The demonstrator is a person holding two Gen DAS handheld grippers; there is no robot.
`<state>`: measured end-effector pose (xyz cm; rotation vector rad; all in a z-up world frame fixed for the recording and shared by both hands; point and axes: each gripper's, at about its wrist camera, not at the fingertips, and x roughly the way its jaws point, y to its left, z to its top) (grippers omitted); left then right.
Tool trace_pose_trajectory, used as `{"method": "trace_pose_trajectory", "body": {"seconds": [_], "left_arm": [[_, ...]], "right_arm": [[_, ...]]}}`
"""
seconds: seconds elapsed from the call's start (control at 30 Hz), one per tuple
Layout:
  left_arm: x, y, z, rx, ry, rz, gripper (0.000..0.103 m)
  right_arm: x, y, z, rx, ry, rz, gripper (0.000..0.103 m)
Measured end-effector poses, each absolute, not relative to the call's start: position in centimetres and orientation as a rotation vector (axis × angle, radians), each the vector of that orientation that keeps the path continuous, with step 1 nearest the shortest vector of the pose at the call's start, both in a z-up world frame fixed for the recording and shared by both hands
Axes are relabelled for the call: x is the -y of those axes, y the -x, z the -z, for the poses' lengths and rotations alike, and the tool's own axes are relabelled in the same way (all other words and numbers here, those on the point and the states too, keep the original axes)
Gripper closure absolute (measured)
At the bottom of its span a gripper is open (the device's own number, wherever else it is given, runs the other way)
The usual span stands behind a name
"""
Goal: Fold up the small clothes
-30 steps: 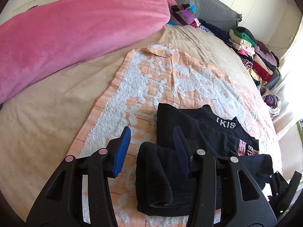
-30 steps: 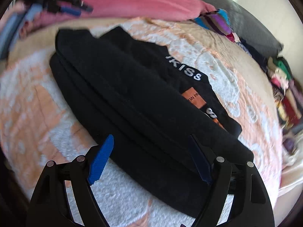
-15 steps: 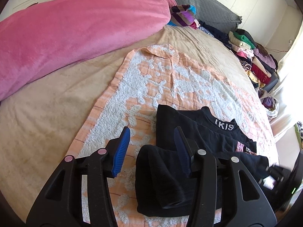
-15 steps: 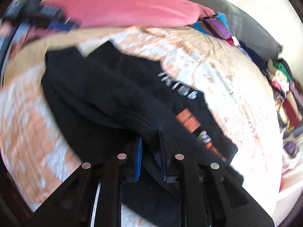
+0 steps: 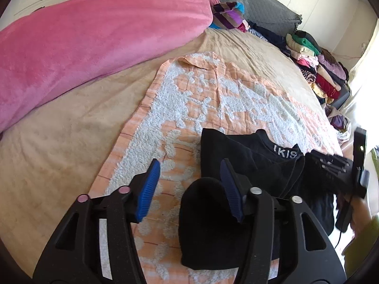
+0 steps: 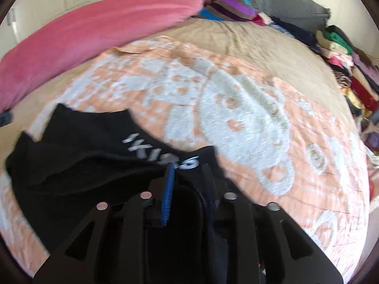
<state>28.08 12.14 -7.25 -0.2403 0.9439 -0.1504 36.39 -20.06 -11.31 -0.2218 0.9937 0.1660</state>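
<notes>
A black shirt point(image 5: 248, 156) with white letters at the collar lies partly folded on an orange and white towel point(image 5: 201, 99). My left gripper point(image 5: 189, 184) hovers over the shirt's left folded end. Its jaws are opening, and the fold's edge lies below them, with neither pad pressing on it. In the right wrist view my right gripper point(image 6: 189, 184) has a bunch of the black shirt point(image 6: 83, 161) between its blue pads. Those jaws are opening a little, and the cloth stays gripped and raised. The left wrist view shows this lifted edge at the right.
The towel point(image 6: 236, 108) lies on a tan bedsheet point(image 5: 59, 142). A pink blanket point(image 5: 94, 42) runs along the far left. A striped cloth point(image 5: 227, 16) and a grey cover point(image 5: 260, 7) are at the head. Piled clothes point(image 5: 315, 71) line the right edge.
My right gripper went from wide open to closed on the shirt's right part, then carried it up and across the shirt. The left gripper stayed put and its jaws widened slightly.
</notes>
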Motion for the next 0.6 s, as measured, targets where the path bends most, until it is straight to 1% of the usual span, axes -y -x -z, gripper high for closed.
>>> {"method": "trace_pose_trajectory", "body": {"seconds": [0.07,0.13,0.23,0.3,0.37,0.5,0.6], "left_arm": [[-12.3,-28.2,7.4,-0.950,0.204,0.129,0.055],[-12.5,-28.1,7.3,-0.953,0.175,0.110,0.055],[-13.2,-27.9,7.1,-0.949,0.162,0.106,0.054],[-13.4,-27.6,6.9,-0.947,0.135,0.106,0.053],[-13.2,-27.2,6.8,-0.957,0.087,0.112,0.053],[-11.5,-25.6,6.8,-0.988,0.041,0.266,0.053],[-9.1,-24.5,6.6,-1.003,-0.004,0.372,0.053]], "right_arm": [[20.8,-36.2,11.3,-0.978,0.214,-0.143,0.063],[22.1,-35.7,10.7,-0.946,0.178,-0.130,0.060],[24.3,-33.4,8.6,-0.851,0.092,-0.112,0.044],[25.8,-31.4,7.3,-0.794,0.042,-0.111,0.044],[26.7,-29.8,6.8,-0.782,0.017,-0.103,0.043],[27.8,-26.1,6.6,-0.791,-0.029,-0.117,0.042],[27.9,-23.5,7.2,-0.809,-0.061,-0.138,0.038]]}}
